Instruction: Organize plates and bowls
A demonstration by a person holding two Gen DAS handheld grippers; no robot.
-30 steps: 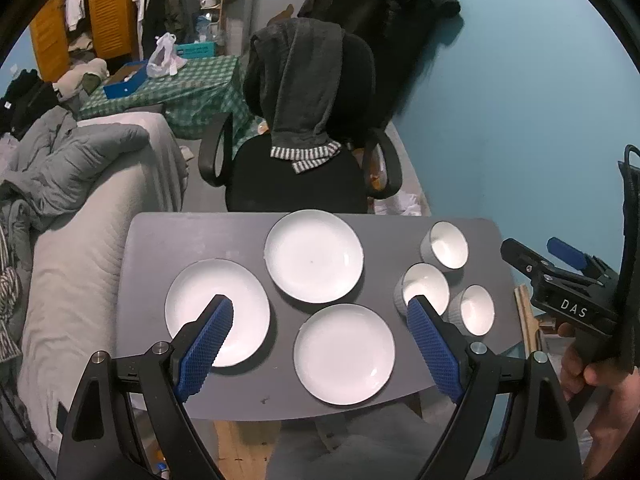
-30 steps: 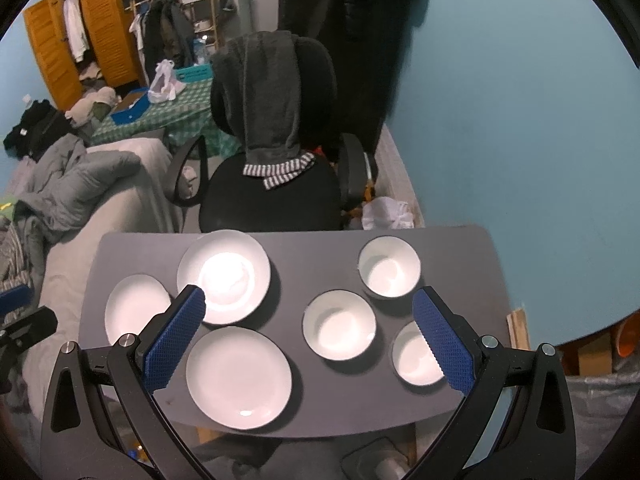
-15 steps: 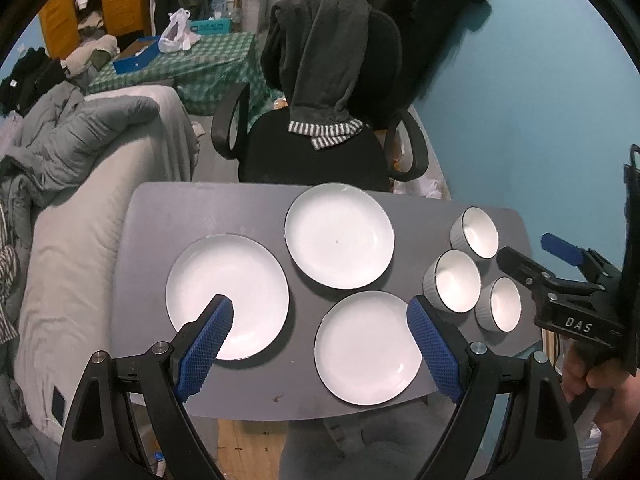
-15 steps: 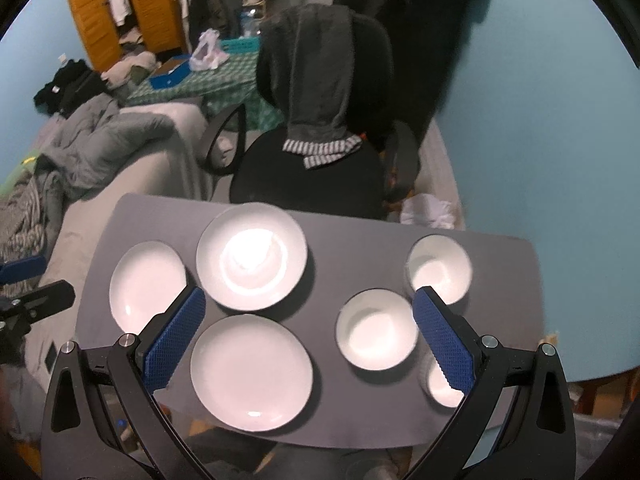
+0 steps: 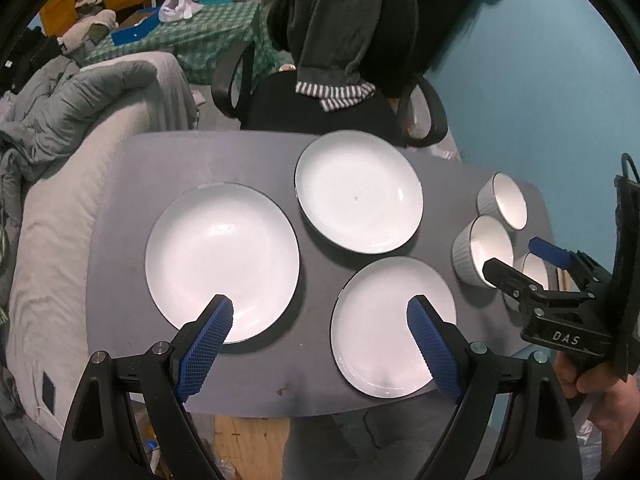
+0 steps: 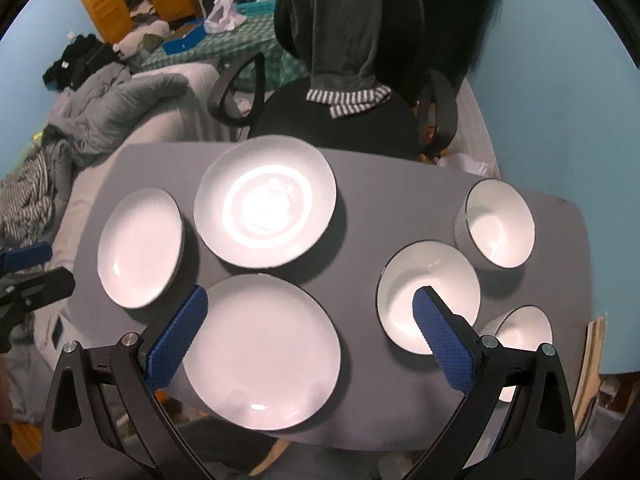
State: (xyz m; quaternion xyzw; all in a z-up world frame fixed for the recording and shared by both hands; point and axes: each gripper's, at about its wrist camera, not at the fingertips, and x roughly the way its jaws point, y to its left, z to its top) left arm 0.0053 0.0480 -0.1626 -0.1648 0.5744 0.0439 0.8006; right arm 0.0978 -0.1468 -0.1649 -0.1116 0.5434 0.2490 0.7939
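White plates (image 5: 222, 258) and bowls (image 6: 429, 297), dark-rimmed, grey table (image 5: 224, 160), both grippers' fingers (image 5: 434, 354) spread, empty

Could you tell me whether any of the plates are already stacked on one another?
No, the three plates lie separately on the table.

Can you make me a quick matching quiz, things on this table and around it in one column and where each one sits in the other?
Things:
1. three plates
2. three bowls
3. office chair
4. left gripper

Places:
A. on the right side of the table
B. behind the table
C. open above the table's near edge
D. on the table's left and middle

Pairs: 1-D, 2-A, 3-B, 4-C
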